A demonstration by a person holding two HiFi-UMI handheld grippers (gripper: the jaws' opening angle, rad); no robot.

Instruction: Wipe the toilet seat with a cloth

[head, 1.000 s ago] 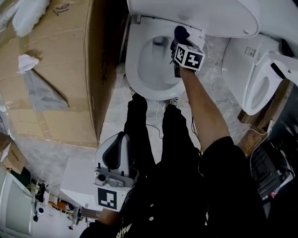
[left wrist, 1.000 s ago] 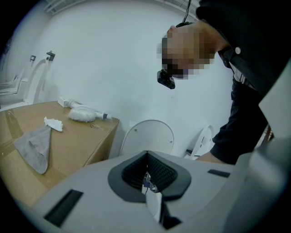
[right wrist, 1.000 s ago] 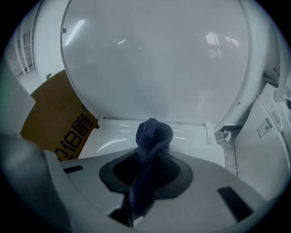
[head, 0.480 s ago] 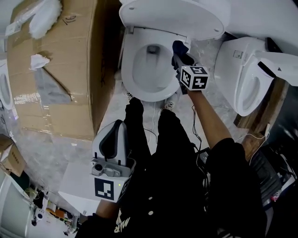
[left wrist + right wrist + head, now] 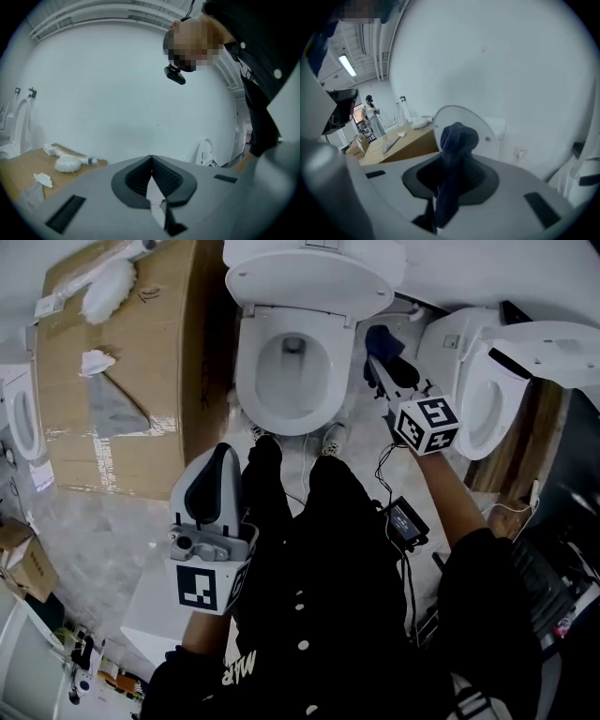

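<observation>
**Head view:** toilet seat (image 5: pixel 246 381) at 12 o'clock. Right gripper (image 5: pixel 377 360) at 1 o'clock, just beside the bowl, carries the dark blue cloth (image 5: pixel 379 337). Scrawl on the cardboard box (image 5: pixel 112 446) at 10 o'clock is illegible.

**Left gripper view:** left gripper (image 5: pixel 151 164) jaws pressed together, empty.

**Right gripper view:** jaws pinching the cloth, whose lower end is cut off.

Top: black shirt (image 5: pixel 309 643), white buttons
Legs: black trousers (image 5: pixel 352 512)
Feet: white trainers (image 5: pixel 333 439), 12 o'clock
Left hand-held gripper (image 5: pixel 222 452): grey, black-and-white marker cube (image 5: pixel 204 589)
</observation>
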